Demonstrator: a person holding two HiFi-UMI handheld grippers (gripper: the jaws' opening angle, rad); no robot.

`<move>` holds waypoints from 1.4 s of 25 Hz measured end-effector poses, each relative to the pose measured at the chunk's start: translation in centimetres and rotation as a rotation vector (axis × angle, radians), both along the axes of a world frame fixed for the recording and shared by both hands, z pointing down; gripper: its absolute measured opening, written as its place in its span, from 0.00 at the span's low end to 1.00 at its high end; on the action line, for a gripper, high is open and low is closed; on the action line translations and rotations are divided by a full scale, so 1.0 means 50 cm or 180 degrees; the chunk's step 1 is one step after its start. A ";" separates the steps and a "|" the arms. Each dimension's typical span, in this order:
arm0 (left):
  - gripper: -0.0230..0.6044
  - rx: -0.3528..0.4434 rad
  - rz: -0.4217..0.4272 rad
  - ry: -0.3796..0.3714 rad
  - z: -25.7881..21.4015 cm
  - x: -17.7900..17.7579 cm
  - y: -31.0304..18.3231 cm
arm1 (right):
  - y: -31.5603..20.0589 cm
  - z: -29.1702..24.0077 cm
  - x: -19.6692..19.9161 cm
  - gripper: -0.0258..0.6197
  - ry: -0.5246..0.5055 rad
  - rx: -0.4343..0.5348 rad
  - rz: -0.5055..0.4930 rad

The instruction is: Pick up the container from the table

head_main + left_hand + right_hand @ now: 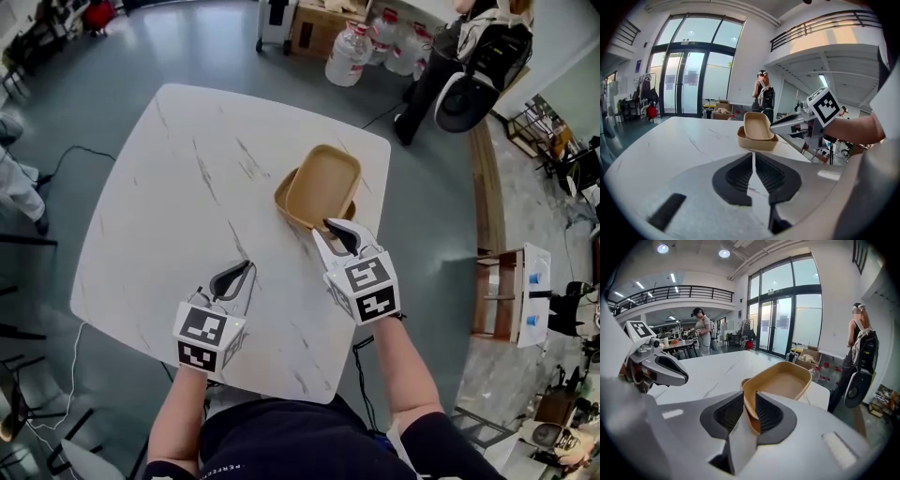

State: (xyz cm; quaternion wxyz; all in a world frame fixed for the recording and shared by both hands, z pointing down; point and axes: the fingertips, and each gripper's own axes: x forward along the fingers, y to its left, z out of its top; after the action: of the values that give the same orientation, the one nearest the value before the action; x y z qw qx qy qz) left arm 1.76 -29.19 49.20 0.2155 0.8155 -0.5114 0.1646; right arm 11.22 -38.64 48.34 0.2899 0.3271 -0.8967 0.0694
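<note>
Two tan containers sit nested askew on the white marble table (187, 187); the upper one (323, 183) is tilted over the lower one (284, 199). My right gripper (339, 230) is at the near edge of the upper container (787, 380), whose rim stands between the parted jaws (749, 404); I cannot see the pads pressing on it. My left gripper (239, 274) hovers low over bare tabletop to the left, apart from the containers, its jaws (753, 161) together and empty. The left gripper view shows both containers (757, 125) ahead, with the right gripper (787, 126) reaching them from the right.
The containers lie near the table's far right corner. Beyond it, water jugs (349, 54) and a cardboard box (323, 28) stand on the floor, and a person (459, 56) stands nearby. A low shelf (511, 291) is on the right.
</note>
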 end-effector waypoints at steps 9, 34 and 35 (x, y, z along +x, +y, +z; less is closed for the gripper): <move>0.06 -0.0055 -0.0068 0.0017 0.013 -0.018 -0.022 | -0.080 0.014 0.067 0.21 0.0090 0.0097 0.0645; 0.11 -0.0029 0.0042 0.0080 0.023 0.016 -0.104 | -0.141 0.095 0.099 0.12 -0.0183 -0.0587 0.1676; 0.12 -0.0030 0.0039 0.0078 0.023 0.014 -0.105 | -0.141 0.095 0.100 0.08 -0.0190 -0.0593 0.1701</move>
State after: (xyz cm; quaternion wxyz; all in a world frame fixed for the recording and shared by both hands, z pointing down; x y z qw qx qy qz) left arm 2.46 -34.42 50.35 0.2246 0.8195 -0.5029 0.1583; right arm 16.21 -45.70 53.10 0.2636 0.5216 -0.7766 0.2350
